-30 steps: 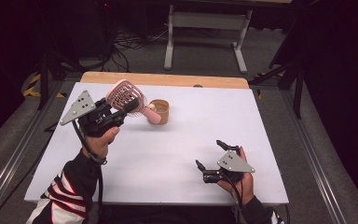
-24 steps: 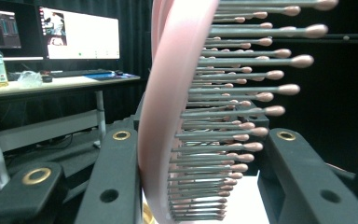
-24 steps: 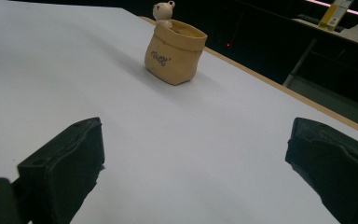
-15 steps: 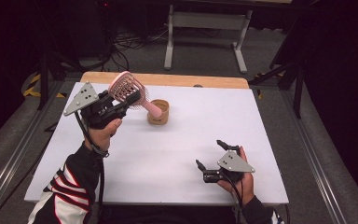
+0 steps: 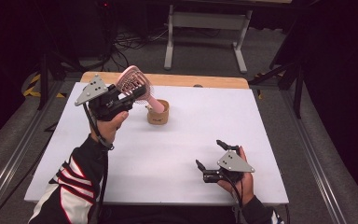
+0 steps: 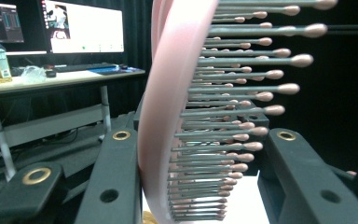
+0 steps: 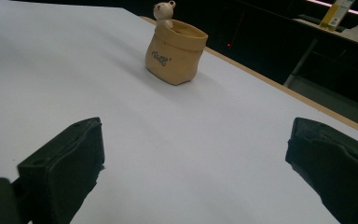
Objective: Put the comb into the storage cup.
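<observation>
White tabletop (image 5: 177, 154): left gripper (image 5: 121, 100) clamps a pink hairbrush (image 5: 133, 84) with its handle in a tan pot (image 5: 158, 113), right gripper (image 5: 214, 163) wide apart and empty; next, probably, lowering and release.

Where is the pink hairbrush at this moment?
In the high view, the pink hairbrush is at the far left of the white table, held up by the left claw, its handle slanting down to the small tan pot.

Our grippers are black, each topped with a grey three-cornered plate and trailing a black cable. The left gripper (image 5: 131, 96) has brass-ringed holes in its fingers (image 6: 113, 177). Our left sleeve (image 5: 77, 186) is black with red-and-white stripes.
</observation>
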